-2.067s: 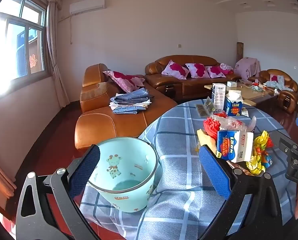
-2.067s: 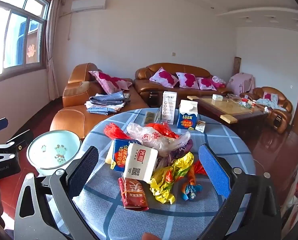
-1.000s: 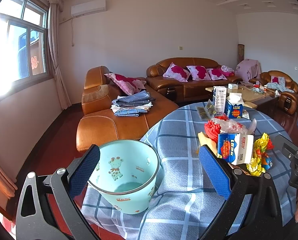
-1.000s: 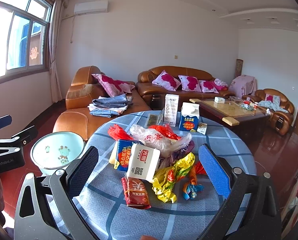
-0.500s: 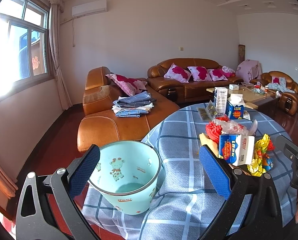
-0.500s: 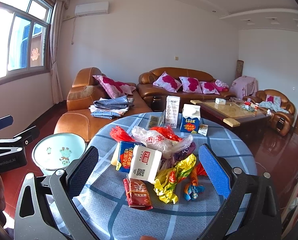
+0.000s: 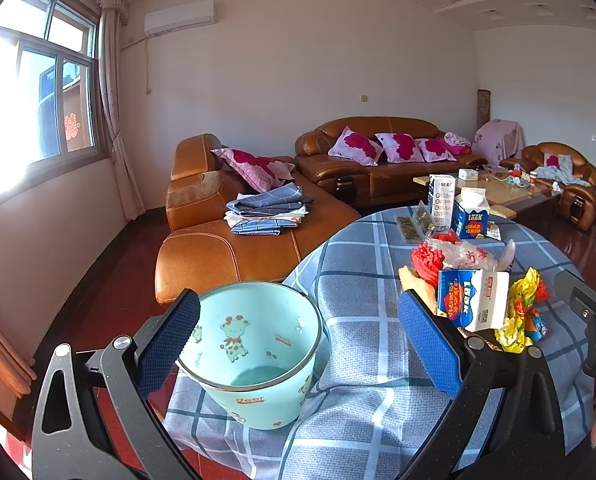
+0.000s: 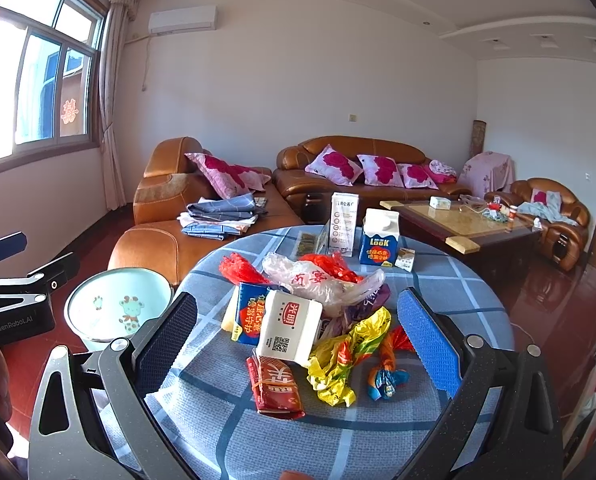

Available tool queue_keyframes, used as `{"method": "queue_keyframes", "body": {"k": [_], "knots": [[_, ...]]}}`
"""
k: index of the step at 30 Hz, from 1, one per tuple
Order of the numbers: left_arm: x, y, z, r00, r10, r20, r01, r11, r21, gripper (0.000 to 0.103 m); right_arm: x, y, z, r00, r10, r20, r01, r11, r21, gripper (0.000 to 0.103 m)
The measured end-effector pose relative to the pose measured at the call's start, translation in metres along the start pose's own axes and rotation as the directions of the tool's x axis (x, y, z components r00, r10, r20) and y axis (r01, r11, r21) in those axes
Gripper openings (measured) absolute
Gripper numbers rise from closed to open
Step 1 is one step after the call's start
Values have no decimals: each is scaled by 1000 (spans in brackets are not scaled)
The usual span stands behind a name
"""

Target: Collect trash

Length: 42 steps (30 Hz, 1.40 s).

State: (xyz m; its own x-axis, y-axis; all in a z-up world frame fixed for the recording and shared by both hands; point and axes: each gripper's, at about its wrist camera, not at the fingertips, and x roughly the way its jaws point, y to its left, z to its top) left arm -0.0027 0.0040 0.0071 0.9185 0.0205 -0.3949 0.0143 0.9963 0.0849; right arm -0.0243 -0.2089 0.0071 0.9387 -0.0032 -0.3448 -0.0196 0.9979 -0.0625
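Note:
A pale green bin [image 7: 253,352] with a giraffe print stands beside the round table's left edge, empty; it also shows in the right wrist view [image 8: 117,308]. My left gripper [image 7: 298,340] is open, with the bin between its fingers' line of sight, not touching it. A trash pile lies on the blue checked tablecloth [image 8: 438,292]: a white carton [image 8: 289,328], a blue carton [image 8: 249,312], a red packet [image 8: 275,386], a yellow wrapper [image 8: 346,356], an orange-blue wrapper [image 8: 386,372], a clear plastic bag [image 8: 318,280]. My right gripper [image 8: 298,340] is open and empty above the pile.
Two upright cartons [image 8: 378,242] stand at the table's far side. Brown leather sofas [image 8: 362,176] with pink cushions, folded cloths [image 8: 217,216] and a coffee table [image 8: 462,220] fill the room behind. A window [image 8: 37,80] is on the left wall.
Both views have shifted slightly; the bin and the pile sit a little lower and nearer in frame. Nothing was taken hold of and both grippers stay open.

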Motion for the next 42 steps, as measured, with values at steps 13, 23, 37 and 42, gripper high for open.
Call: {"method": "queue_keyframes", "body": {"k": [13,23,37,42], "knots": [[0,-1,-1,1000,1,1,-1,1000,2,97,1,-2,-2,1000,0,-2,0,1000,3,99],[0,-2,-1,1000,0,-2,0,1000,4,97,1,-3,-2,1000,2,-3,-2,1000,1,99],[0,-2,-1,1000,0,-1,0,1000,4,97,0,-3,-3,1000,1,-1,-1,1000,2,99],[-1,-2,-1,1000,1,0,-1,1000,4,97,0,-3,-3,1000,0,0,0,1000,2,99]]}}
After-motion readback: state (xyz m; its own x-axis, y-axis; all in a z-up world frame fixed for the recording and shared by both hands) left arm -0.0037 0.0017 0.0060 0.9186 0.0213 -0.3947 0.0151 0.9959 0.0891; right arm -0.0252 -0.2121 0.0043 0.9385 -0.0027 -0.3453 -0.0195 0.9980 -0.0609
